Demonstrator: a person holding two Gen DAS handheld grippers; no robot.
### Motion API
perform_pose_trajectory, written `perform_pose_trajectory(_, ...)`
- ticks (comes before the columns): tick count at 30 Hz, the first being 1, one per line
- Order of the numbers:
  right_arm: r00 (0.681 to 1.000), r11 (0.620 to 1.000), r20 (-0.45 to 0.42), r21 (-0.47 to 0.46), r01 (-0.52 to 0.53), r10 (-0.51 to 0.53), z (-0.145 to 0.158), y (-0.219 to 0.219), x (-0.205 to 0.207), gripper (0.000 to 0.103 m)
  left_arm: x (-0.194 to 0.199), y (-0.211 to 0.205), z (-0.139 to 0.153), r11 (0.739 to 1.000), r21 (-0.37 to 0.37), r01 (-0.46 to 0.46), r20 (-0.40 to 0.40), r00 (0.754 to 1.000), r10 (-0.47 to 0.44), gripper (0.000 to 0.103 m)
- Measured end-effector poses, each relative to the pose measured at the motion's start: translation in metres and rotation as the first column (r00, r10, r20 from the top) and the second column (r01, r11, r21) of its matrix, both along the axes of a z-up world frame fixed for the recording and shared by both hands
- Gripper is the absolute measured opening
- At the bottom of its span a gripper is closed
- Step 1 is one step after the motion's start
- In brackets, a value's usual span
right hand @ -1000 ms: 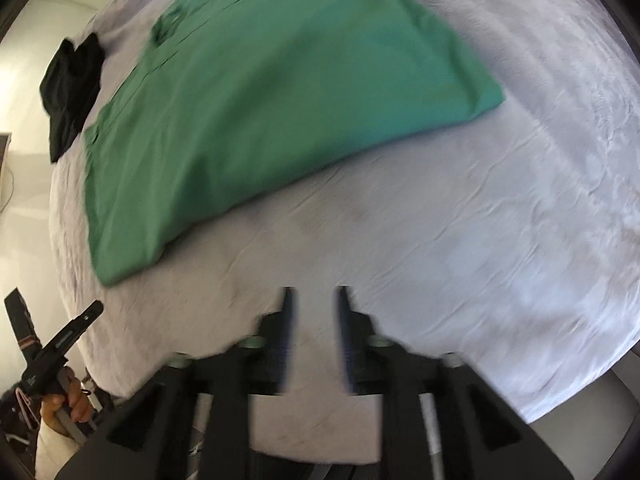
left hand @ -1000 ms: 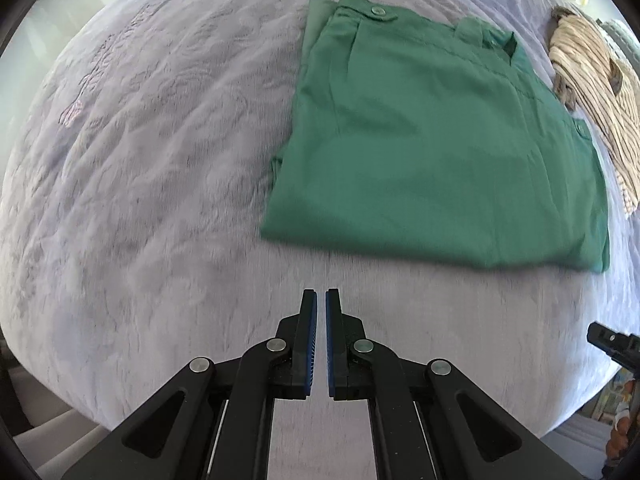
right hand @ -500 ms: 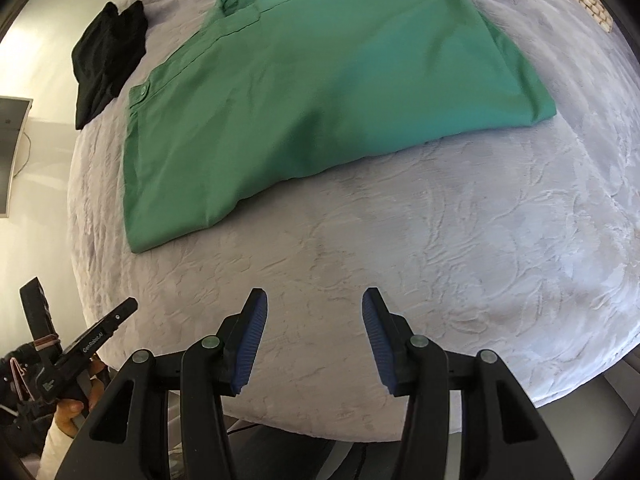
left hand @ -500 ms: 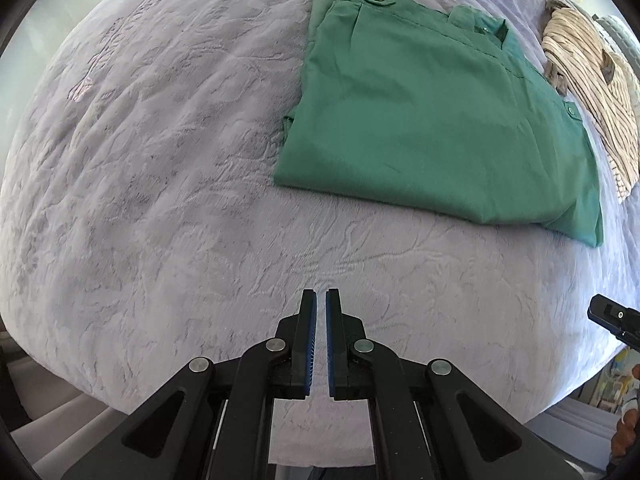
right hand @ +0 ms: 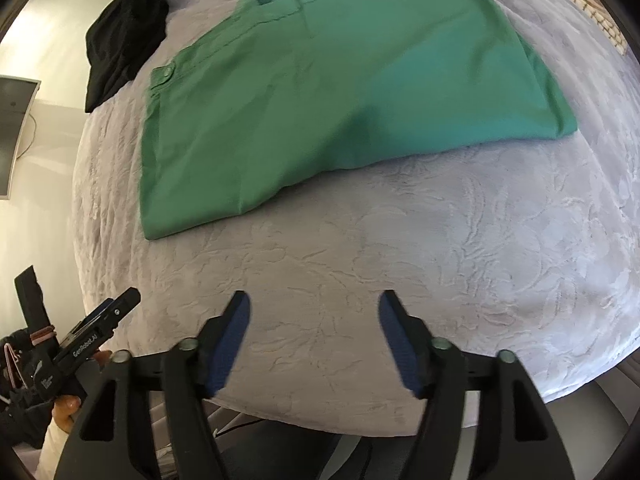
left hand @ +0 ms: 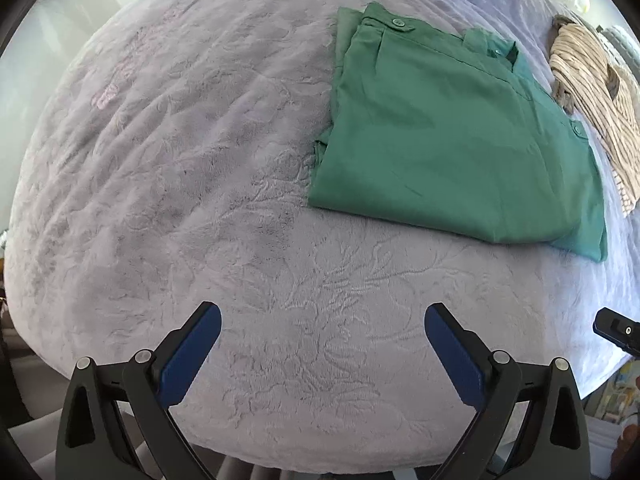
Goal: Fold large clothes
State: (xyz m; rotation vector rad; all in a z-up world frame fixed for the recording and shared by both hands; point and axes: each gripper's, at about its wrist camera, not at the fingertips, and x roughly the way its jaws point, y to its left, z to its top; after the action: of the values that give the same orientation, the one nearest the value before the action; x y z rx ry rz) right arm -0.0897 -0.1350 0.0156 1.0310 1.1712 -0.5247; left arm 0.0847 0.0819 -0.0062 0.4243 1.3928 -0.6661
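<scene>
folded green shirt [left hand: 452,136] lay on lavender bedspread [left hand: 192,184]; left gripper [left hand: 322,354] and right gripper [right hand: 314,338] jaws were opening, nothing between them.

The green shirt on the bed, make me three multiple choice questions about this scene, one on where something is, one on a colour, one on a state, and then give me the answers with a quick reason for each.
1. Seen by the left wrist camera, where does the striped beige garment lie relative to the green shirt?
A. To its right
B. Under it
C. To its left

2. What colour is the garment at the far edge of the bed?
A. Red
B. Black
C. Yellow

3. In what state is the green shirt?
A. Hanging from a gripper
B. Crumpled in a ball
C. Folded flat on the bed

Answers:
1. A: the striped beige garment lies right of the green shirt.
2. B: the black garment lies on the bed beyond the shirt.
3. C: the shirt lies flat with neat edges, and nothing is between the fingers of the left gripper or the right gripper, whose jaws are opening.
</scene>
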Motion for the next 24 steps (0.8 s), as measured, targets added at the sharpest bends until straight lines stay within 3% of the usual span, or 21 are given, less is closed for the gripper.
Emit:
perform_pose_trajectory(2,1.0,1.0,0.013,-0.015,-0.006,0.006,0.004,0.003,0.003,0.076,0.005,-0.002,-0.004,1.0,-0.006,0.004,-0.028,1.0,-0.004,0.102)
perform_pose_trajectory(4,0.999,0.999,0.043,-0.033,-0.012,0.014,0.01,0.006,0.007,0.099,0.006,-0.002,-0.004,1.0,-0.013,0.002,-0.023,1.0,-0.002,0.102)
perform_pose_trajectory(5,0.998,0.999,0.058,-0.039,-0.022,0.025,0.012,0.009,0.01,0.103,0.005,-0.001,-0.004,1.0,-0.015,0.003,-0.02,1.0,-0.003,0.102)
perform_pose_trajectory(11,0.998,0.998,0.021,0.011,-0.055,0.055,0.004,0.02,0.022,0.103,0.008,-0.003,-0.007,1.0,-0.015,0.018,-0.017,1.0,-0.018,0.102)
perform_pose_trajectory(24,0.997,0.988,-0.061,0.142,0.063,-0.054,-0.026,0.022,0.01,0.103,0.019,0.005,-0.015,1.0,-0.013,0.023,-0.027,0.999,-0.023,0.102)
